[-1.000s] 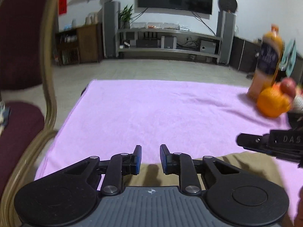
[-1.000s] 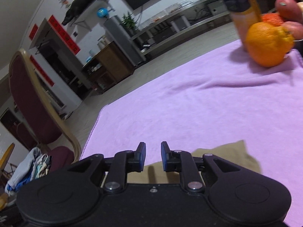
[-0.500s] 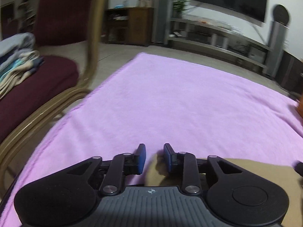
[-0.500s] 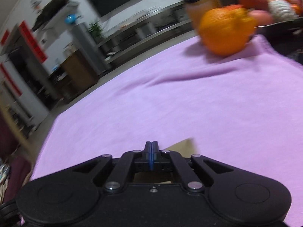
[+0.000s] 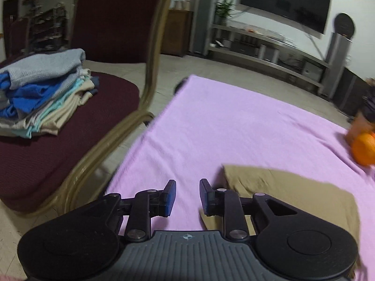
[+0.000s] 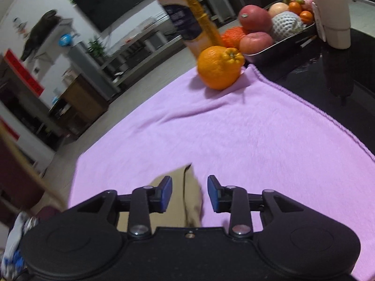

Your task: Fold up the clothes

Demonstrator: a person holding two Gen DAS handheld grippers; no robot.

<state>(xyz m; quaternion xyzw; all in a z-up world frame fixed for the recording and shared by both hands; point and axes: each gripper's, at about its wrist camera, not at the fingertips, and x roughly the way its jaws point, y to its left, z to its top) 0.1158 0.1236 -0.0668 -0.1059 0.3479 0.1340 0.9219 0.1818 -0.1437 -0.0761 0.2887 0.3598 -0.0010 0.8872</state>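
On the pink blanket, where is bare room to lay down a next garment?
The blanket is bare from the tan garment out to its far edge and across to the chair side. The corner near the orange, bottle and fruit tray is crowded.

The tan folded garment (image 5: 293,187) runs under the left gripper's body, and the orange (image 5: 364,148) is smeared by blur at the frame edge.

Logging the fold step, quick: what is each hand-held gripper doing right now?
Left hand-held gripper: jaws apart and closing, nothing between them, tan garment beside it.
Right hand-held gripper: opening, pads clear of the tan fold between them.
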